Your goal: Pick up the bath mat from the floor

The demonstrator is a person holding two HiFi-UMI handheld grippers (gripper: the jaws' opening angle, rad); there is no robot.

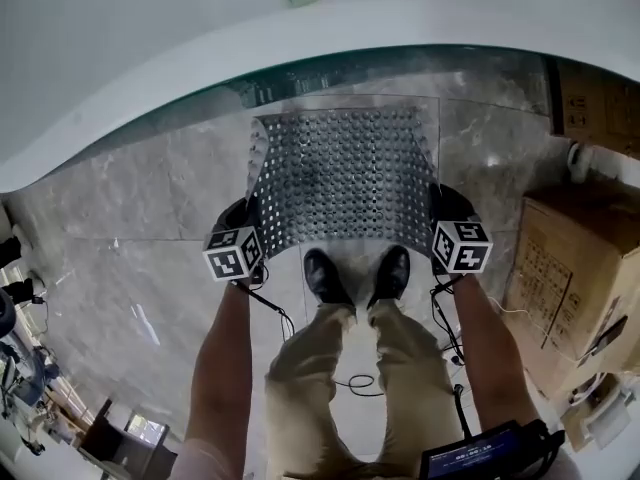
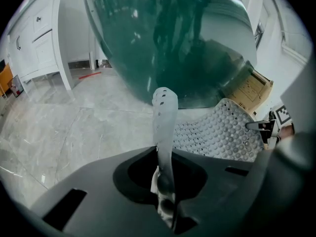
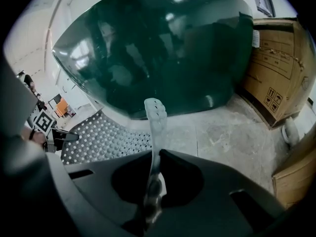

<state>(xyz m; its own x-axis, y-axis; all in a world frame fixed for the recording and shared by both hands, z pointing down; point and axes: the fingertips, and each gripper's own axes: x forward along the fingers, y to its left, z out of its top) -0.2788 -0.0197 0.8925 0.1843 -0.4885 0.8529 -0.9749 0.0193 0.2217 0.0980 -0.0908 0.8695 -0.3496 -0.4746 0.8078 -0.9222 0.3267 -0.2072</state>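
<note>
A grey perforated rubber bath mat (image 1: 345,178) hangs between my two grippers above the marble floor, its far end drooping toward the tub. My left gripper (image 1: 250,230) is shut on the mat's near left corner, which stands up between the jaws as a thin strip of the bath mat (image 2: 164,127). My right gripper (image 1: 440,223) is shut on the near right corner, and the same edge-on strip of the bath mat (image 3: 155,132) shows there. The studded mat surface (image 2: 222,135) spreads to the right in the left gripper view, and the mat surface (image 3: 101,139) spreads to the left in the right gripper view.
A white bathtub rim (image 1: 200,58) with dark green side (image 2: 187,38) curves along the far side. Cardboard boxes (image 1: 575,268) stand at the right. The person's black shoes (image 1: 355,276) are just behind the mat. White cabinets (image 2: 34,38) line the left wall. A cable (image 1: 355,380) lies on the floor.
</note>
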